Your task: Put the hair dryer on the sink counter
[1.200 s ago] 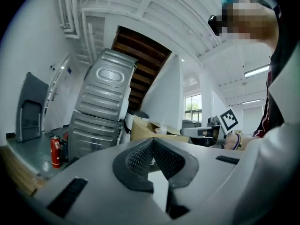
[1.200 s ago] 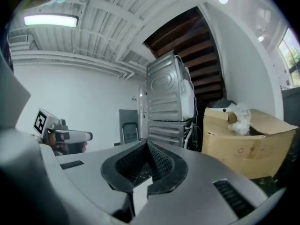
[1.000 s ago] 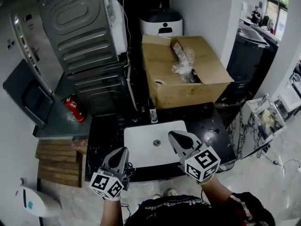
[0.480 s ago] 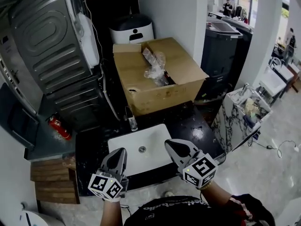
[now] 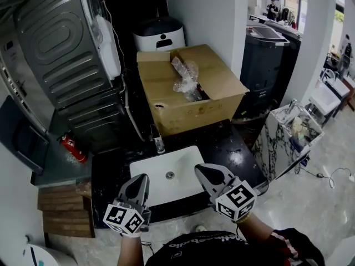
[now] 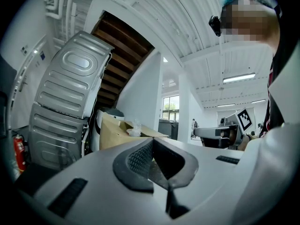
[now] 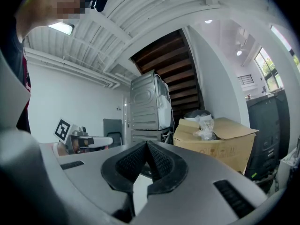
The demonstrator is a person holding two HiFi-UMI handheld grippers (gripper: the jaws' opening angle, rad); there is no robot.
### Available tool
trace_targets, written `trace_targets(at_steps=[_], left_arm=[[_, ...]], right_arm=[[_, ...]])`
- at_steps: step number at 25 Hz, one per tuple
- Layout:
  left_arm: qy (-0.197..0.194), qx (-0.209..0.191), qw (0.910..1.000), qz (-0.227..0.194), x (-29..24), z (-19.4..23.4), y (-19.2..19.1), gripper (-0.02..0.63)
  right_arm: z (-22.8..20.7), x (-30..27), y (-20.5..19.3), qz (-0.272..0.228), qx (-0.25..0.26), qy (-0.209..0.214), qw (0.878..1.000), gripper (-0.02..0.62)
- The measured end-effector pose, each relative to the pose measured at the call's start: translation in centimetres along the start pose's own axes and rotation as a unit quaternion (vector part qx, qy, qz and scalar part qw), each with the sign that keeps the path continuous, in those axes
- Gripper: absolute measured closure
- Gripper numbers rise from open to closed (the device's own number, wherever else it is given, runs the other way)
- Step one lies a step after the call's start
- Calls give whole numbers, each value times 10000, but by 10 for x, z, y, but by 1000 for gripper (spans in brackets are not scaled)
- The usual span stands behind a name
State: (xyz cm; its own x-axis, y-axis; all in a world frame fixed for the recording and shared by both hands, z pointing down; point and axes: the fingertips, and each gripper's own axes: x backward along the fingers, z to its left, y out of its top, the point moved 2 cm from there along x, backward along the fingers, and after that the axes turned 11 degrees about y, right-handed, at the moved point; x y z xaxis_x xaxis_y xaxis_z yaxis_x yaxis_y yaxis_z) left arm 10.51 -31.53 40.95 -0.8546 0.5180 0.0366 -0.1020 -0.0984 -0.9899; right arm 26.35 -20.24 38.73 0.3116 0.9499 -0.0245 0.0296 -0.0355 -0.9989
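As both face the sink, left gripper and right gripper — closed, empty.

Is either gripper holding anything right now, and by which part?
Nothing is held. The left gripper and the right gripper are both shut with nothing between their fingers, in front of the sink.

A tall grey ribbed metal appliance leans at the left, with a small red fire extinguisher and a stack of brown wooden planks below it. An open brown cardboard box stands against the plain white wall. The pale glossy stone floor spreads to the right. A bright window and a long strip light show under the white ribbed ceiling.
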Motion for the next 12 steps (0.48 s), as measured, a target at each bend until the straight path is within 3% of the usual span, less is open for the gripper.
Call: trace_targets(at_steps=[12], left_arm=[[165, 73, 9998, 39, 10, 9, 1, 592]], right_arm=[[5, -9, -1, 60, 18, 99, 9999, 558]])
